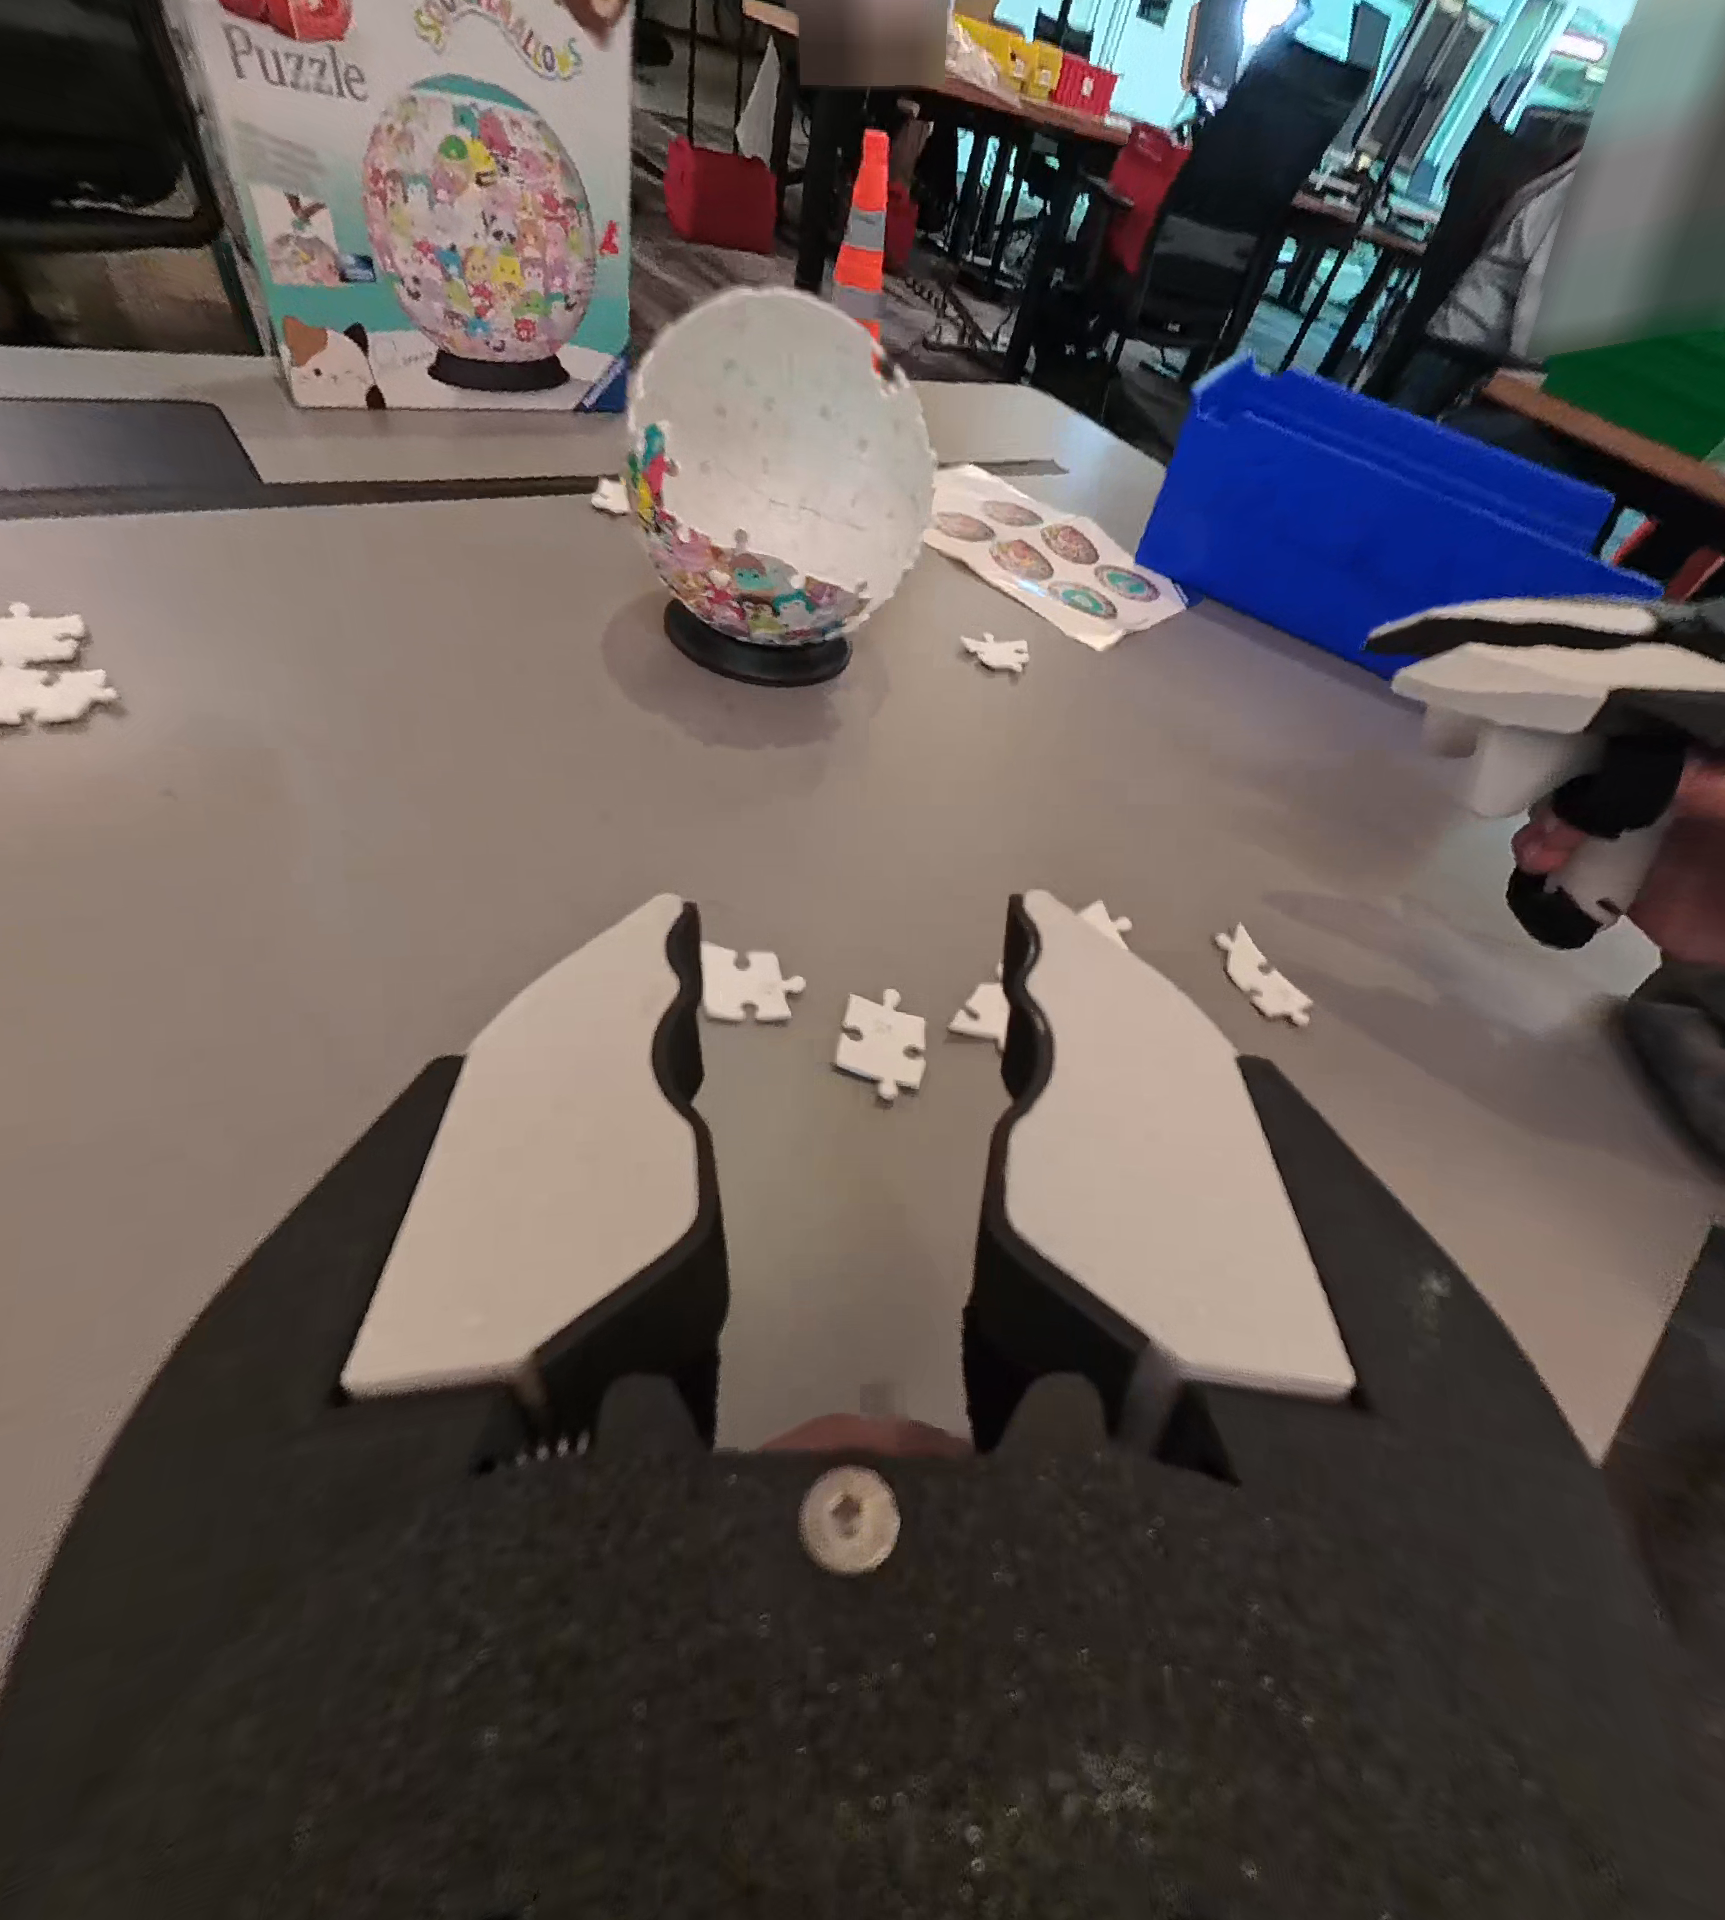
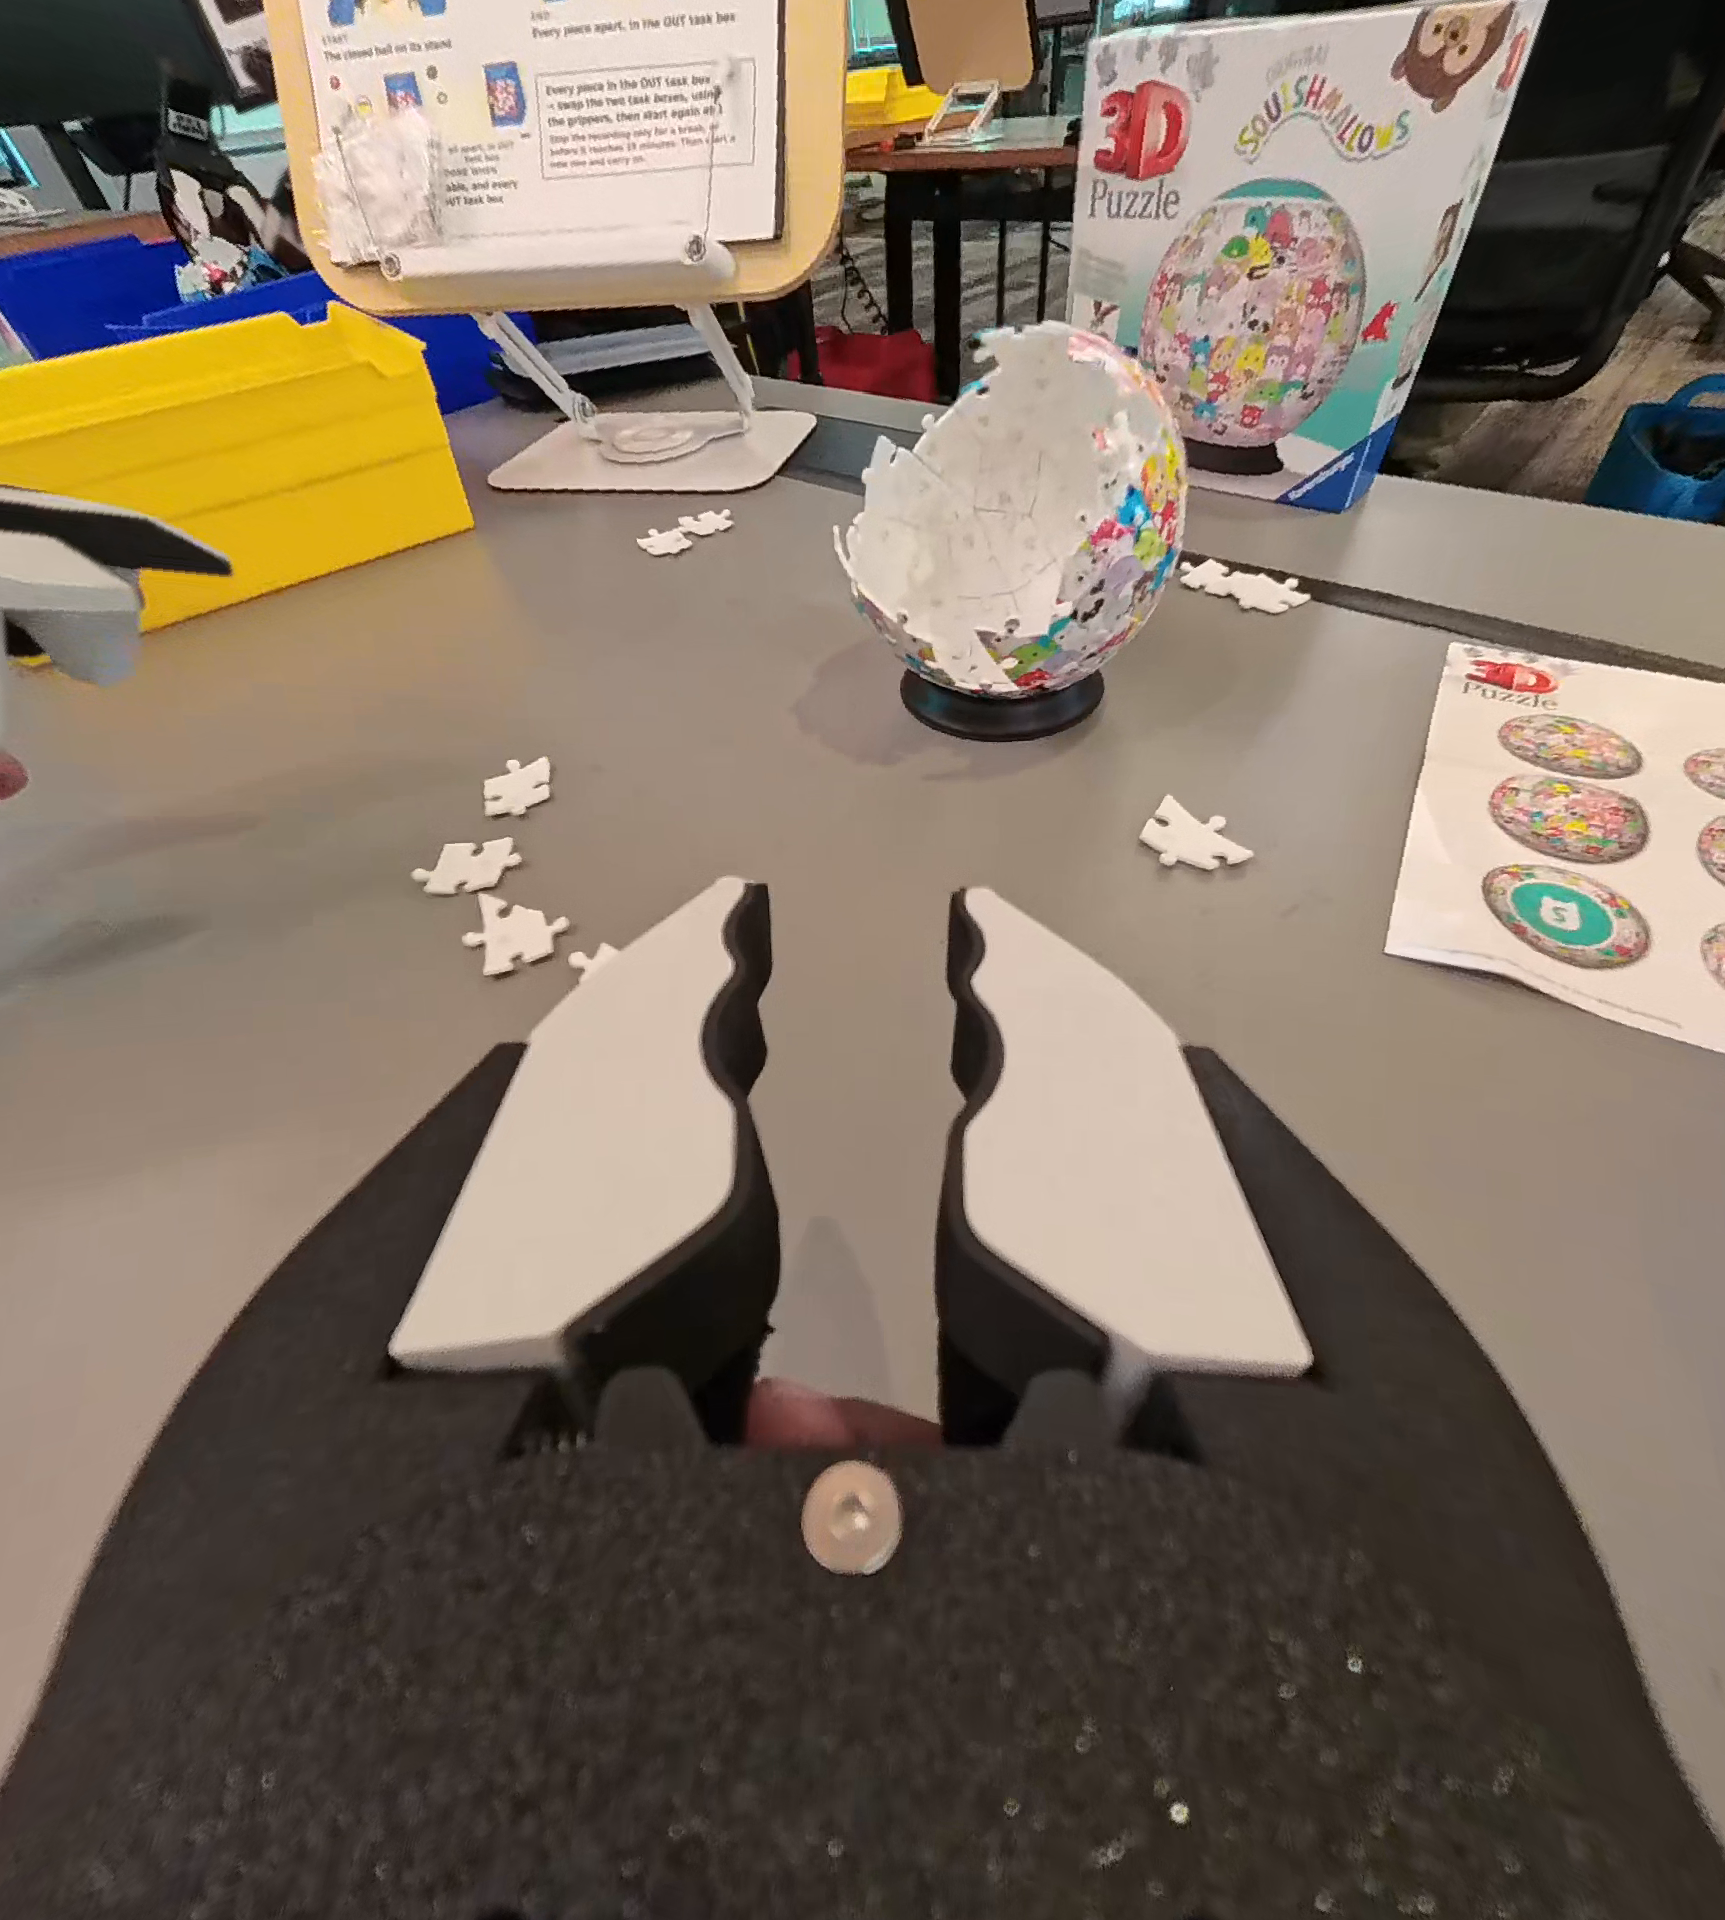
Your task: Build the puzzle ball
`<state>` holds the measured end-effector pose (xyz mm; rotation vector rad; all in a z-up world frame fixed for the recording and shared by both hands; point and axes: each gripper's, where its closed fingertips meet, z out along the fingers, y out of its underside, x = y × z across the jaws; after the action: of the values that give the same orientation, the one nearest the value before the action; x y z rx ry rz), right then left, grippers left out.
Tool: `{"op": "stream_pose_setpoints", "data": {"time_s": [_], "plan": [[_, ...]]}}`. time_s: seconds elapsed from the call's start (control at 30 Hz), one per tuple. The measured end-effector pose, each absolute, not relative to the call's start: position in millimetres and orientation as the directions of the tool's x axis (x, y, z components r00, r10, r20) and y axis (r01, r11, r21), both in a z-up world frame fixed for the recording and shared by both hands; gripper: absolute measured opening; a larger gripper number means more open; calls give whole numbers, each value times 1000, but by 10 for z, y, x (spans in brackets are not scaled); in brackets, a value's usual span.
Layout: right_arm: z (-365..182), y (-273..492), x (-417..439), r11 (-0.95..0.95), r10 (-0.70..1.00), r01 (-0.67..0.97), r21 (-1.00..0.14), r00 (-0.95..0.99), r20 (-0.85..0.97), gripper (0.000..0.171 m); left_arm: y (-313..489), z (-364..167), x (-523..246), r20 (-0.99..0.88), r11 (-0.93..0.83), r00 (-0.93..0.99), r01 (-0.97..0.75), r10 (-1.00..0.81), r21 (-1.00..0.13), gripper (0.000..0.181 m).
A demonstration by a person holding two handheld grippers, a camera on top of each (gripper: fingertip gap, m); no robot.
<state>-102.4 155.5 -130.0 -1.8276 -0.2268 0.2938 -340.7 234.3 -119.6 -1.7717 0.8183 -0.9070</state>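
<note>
Puzzle ball (image 1: 780, 488), half-built open shell, sits on a black stand (image 1: 756, 655) upper centre of both views. Left gripper (image 1: 850, 940) fingers spread wide, empty, over loose pieces; nearest piece (image 1: 881, 1042) lies flat just ahead. Right gripper (image 2: 856, 925) narrower gap, also empty. Pieces look light, thin, stiff; pinch by the edges. Shell looks fragile, so press gently.
</note>
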Motion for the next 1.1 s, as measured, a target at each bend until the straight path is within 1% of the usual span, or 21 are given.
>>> {"op": "stream_pose_setpoints", "data": {"time_s": [0.1, 0.2, 0.43, 0.7, 1.1], "plan": [[-1338, 1600, -965, -280, 298, -4, -960, 950, -91, 32, 2536, -1159, -3432, 180, -268, 524, -96, -832, -959, 56], [-1380, 1658, -894, -289, 288, -7, -957, 953, -94, 31, 2685, -1246, -3405, 138, -249, 546, -135, -827, -959, 59], [-1461, 1789, -794, -318, 272, -16, -948, 956, -107, 31, 2778, -1377, -3279, 162, -291, 524, -175, -836, -941, 60], [-1407, 1631, -853, -297, 275, 38, -954, 960, -47, 31, 2677, -1277, -3344, 231, -339, 520, -121, -822, -933, 60], [-1414, 1720, -748, -303, 263, -17, -953, 960, -101, 31, 2699, -1395, -3339, 277, -402, 517, -146, -810, -904, 59]]}}
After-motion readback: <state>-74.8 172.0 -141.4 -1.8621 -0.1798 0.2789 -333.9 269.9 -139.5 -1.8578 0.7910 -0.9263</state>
